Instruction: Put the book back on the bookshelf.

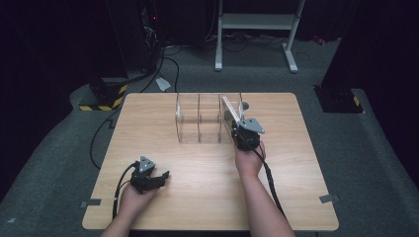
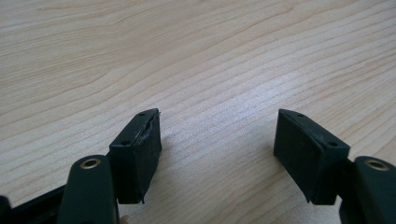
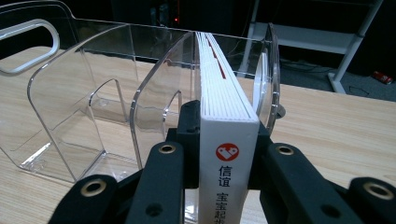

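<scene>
A clear plastic file rack (image 1: 200, 121) with several upright dividers stands at the back middle of the wooden table (image 1: 163, 202). My right gripper (image 1: 236, 129) is shut on a white book (image 1: 230, 110) with a red logo on its spine (image 3: 227, 154). The book stands upright, tilted a little, in the rack's rightmost slot (image 3: 261, 88), between clear dividers. The black pads (image 3: 189, 140) press on both covers near the spine. My left gripper (image 1: 160, 177) rests near the front left of the table, open, with bare wood between its fingertips (image 2: 140, 149).
A metal stand (image 1: 257, 29) is on the floor behind the table, with cables and a yellow-black striped block (image 1: 106, 96) at the back left. Dark floor surrounds the table.
</scene>
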